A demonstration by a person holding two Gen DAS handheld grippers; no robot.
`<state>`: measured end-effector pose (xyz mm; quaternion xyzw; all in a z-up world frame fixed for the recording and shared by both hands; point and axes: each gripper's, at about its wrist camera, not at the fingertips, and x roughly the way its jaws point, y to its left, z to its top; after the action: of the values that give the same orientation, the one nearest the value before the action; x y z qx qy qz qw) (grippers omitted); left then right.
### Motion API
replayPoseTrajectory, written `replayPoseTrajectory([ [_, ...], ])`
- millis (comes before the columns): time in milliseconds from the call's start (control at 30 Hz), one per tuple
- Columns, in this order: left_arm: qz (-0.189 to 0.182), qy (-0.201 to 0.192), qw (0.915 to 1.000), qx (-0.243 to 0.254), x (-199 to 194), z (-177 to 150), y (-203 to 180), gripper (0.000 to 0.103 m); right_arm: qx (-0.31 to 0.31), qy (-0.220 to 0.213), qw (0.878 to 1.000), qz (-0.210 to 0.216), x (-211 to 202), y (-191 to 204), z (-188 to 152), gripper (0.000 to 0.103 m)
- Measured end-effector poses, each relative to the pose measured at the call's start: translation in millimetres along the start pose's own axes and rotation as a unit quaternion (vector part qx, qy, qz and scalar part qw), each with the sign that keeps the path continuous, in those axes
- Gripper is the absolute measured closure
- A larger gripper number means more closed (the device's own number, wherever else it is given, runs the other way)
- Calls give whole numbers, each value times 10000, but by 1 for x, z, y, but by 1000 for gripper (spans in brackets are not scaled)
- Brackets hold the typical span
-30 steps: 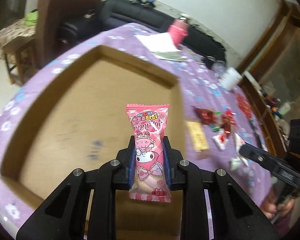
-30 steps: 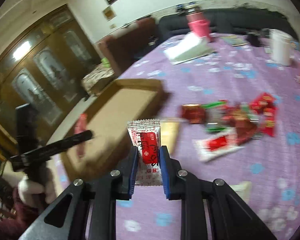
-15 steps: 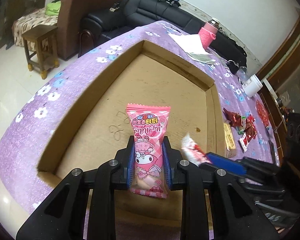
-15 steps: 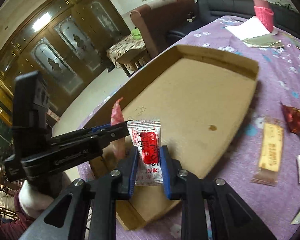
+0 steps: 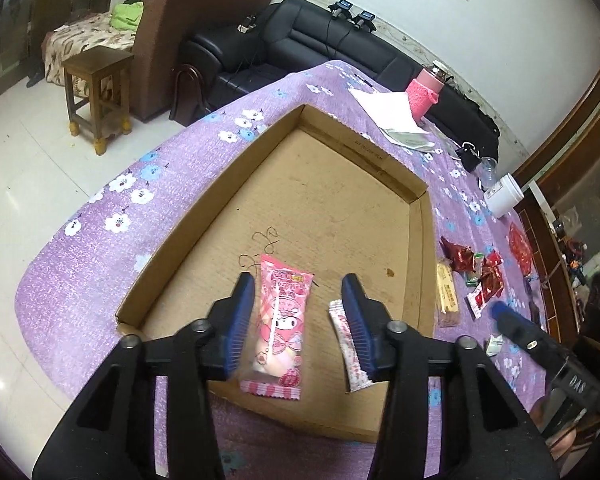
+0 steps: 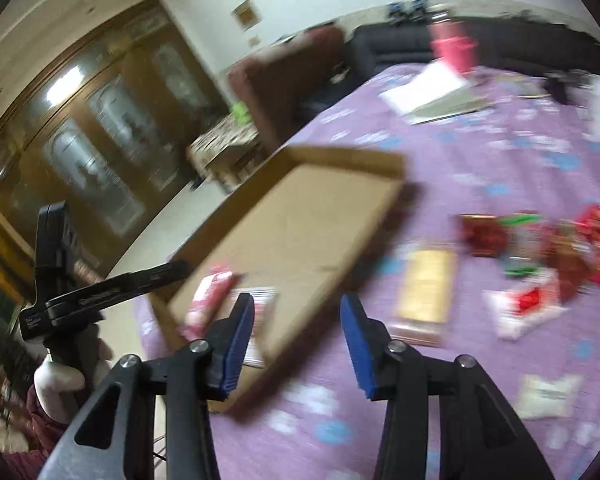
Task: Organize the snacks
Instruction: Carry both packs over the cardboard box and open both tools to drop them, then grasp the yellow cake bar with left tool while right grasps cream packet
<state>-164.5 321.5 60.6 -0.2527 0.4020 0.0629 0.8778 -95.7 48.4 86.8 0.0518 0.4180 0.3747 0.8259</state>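
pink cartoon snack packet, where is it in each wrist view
Left wrist view: the pink cartoon snack packet lies low in the centre, on the floor of the shallow cardboard tray, below the opening jaws of the left gripper, untouched.
Right wrist view: blurred, at lower left inside the tray's near corner.
Shared landmark: the pink knitted bottle at the table's far end.

The left tool (image 5: 300, 312), jaws opening, frames the pink snack packet (image 5: 278, 328) over the cardboard box (image 5: 332, 184).

Purple floral table (image 5: 100, 264), cardboard tray (image 5: 418, 216), snacks (image 5: 484, 276)
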Motion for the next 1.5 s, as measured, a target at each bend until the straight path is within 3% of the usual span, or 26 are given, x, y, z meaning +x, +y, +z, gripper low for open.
replayPoseTrajectory([
  [133,-149,-51,9996,224,-4,-3,-18,57,274,-329,9967,-686,-53,-53,-15,54],
  [267,-439,114,9976,526,3,-9,-47,57,656,-361,9903,-1175,-84,-102,-37,54],
  [400,-634,369,9927,953,18,-20,-82,57,854,-214,9897,-1126,-86,-121,-51,54],
  [633,-806,784,9793,1685,40,-42,-147,57,989,253,9896,-1011,-50,-116,-59,54],
  [767,-822,929,9747,1857,57,-46,-169,57,1151,292,9878,-1012,-41,-113,-60,41],
  [1067,-555,1014,9724,2025,87,-51,-193,58,1595,137,9789,-1272,-25,-123,-43,38],
  [1133,-469,966,9721,2088,93,-49,-198,58,1376,190,9778,-1572,-19,-119,-38,47],
  [1200,-387,937,9709,2170,99,-47,-203,58,1032,249,9735,-2024,-15,-112,-38,71],
  [1233,-343,930,9701,2214,103,-46,-206,58,902,252,9719,-2159,-15,-111,-39,75],
  [1500,284,817,9653,2466,140,-34,-217,58,810,39,9748,-2076,-24,-121,-47,76],
])
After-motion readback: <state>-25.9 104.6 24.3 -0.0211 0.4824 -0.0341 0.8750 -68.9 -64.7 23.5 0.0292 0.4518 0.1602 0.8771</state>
